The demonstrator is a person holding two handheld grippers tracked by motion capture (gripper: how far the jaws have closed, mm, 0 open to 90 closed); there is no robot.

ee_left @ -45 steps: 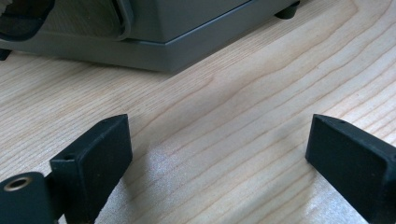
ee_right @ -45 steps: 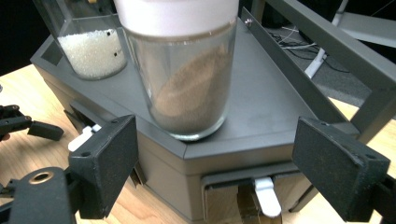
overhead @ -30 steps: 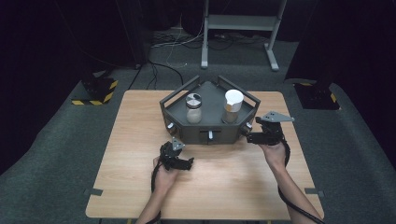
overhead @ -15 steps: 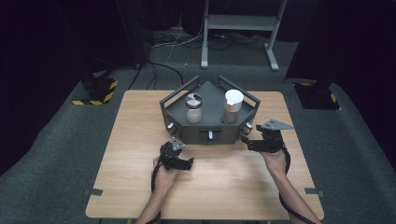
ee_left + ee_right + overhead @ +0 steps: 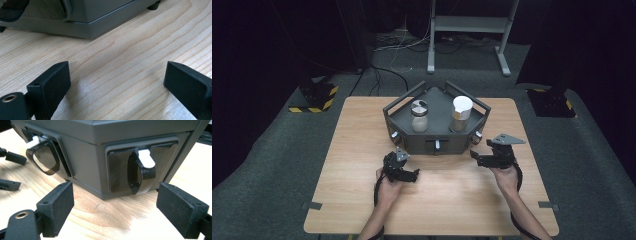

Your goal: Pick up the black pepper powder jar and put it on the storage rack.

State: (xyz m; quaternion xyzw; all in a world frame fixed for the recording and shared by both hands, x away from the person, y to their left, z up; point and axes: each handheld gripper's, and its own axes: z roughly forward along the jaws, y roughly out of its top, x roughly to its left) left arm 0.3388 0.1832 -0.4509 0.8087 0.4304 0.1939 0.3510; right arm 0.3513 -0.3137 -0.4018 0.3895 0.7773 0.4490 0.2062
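Observation:
A dark grey angular box (image 5: 412, 142) stands at the middle of the wooden table, with knobs on its front faces. On top of it are a glass jar with a black-and-white lid (image 5: 419, 116) and a jar with a white lid (image 5: 461, 112). My left gripper (image 5: 412, 175) rests low on the table in front of the box's left corner. It is open (image 5: 117, 72) over bare wood, with nothing between its pads. My right gripper (image 5: 475, 155) is open (image 5: 115, 197) and faces the box's right front face. A dark knob with a white tab (image 5: 141, 172) lies just beyond its pads, apart from them.
A second white-tabbed knob (image 5: 43, 157) sits on the middle front face. Bare table top (image 5: 452, 200) lies between and in front of the hands. Around the table are grey floor, a metal stand (image 5: 467, 30) at the back and yellow-striped blocks (image 5: 314, 97).
My right gripper has sunk toward the table and drawn slightly nearer the box's right front face. The left gripper has stayed where it was.

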